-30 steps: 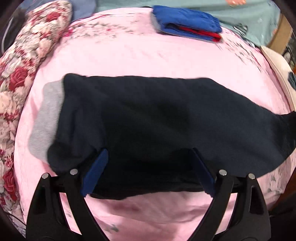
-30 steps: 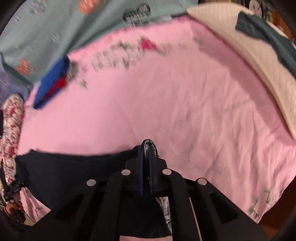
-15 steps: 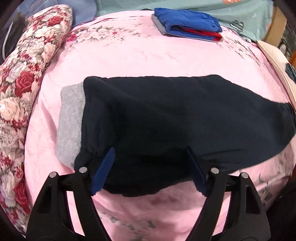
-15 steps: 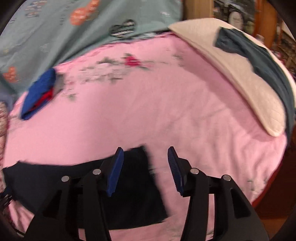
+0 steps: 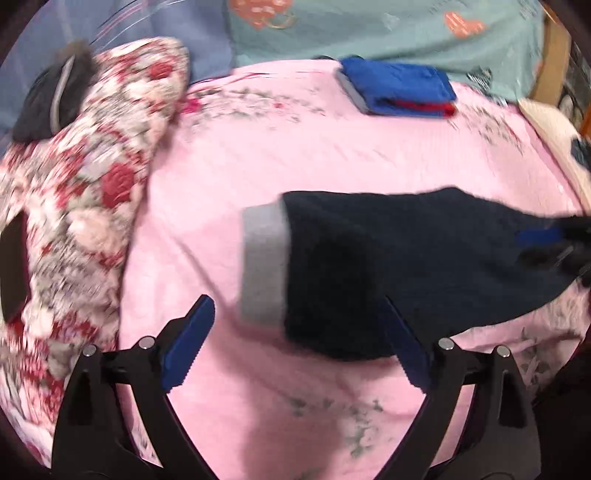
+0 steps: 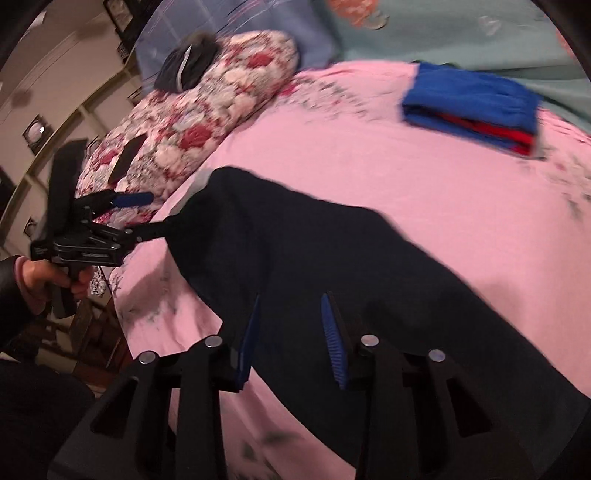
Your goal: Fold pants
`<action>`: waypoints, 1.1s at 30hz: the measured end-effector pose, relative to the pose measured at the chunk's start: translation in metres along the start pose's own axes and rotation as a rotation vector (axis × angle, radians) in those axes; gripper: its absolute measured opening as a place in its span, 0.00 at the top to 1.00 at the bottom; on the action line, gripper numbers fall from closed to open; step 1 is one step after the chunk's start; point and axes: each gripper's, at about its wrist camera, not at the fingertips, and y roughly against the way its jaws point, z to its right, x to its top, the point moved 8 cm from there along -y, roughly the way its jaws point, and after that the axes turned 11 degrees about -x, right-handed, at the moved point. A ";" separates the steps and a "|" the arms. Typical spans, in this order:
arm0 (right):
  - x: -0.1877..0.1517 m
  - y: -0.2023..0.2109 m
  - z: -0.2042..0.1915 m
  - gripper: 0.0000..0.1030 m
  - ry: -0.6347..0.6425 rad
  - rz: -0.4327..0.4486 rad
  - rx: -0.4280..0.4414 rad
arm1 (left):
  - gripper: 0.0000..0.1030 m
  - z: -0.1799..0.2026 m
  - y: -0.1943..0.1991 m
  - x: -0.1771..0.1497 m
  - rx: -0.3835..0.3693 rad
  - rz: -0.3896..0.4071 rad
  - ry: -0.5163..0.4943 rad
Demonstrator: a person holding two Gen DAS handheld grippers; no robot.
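Observation:
Dark navy pants (image 5: 406,266) with a grey waistband (image 5: 262,266) lie flat across the pink bed sheet (image 5: 295,155). My left gripper (image 5: 295,347) is wide and opening, at the near waistband corner. Its right finger overlaps the cloth edge and its left finger is over bare sheet, with nothing pinched. My right gripper (image 6: 291,339) hovers over the leg part of the pants (image 6: 332,258), its jaws closing. Dark cloth shows in the gap but the pads do not press it. The right wrist view shows a hand holding the left gripper (image 6: 147,216) at the waistband end. The right gripper (image 5: 546,240) is blurred.
A folded blue and red clothes stack (image 5: 399,88) lies at the far side of the bed. A floral quilt (image 5: 85,206) with dark items on it runs along the left. A teal blanket (image 5: 369,29) lies behind, and a cream pad (image 5: 546,125) at the right.
My right gripper let go of the pants end, opened and swung left to hover over the leg. My left gripper pulled back and shifted left to the waistband corner.

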 end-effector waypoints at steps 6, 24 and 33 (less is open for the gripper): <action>-0.009 -0.041 -0.018 0.63 0.076 -0.098 -0.090 | 0.11 0.002 0.012 0.021 -0.091 0.082 0.037; -0.242 0.203 0.256 0.51 -1.011 0.138 -0.485 | 0.10 0.046 -0.078 0.002 -0.025 -0.121 -0.173; -0.279 0.206 0.299 0.51 -1.157 0.208 -0.429 | 0.10 0.090 -0.048 0.037 0.046 -0.051 -0.164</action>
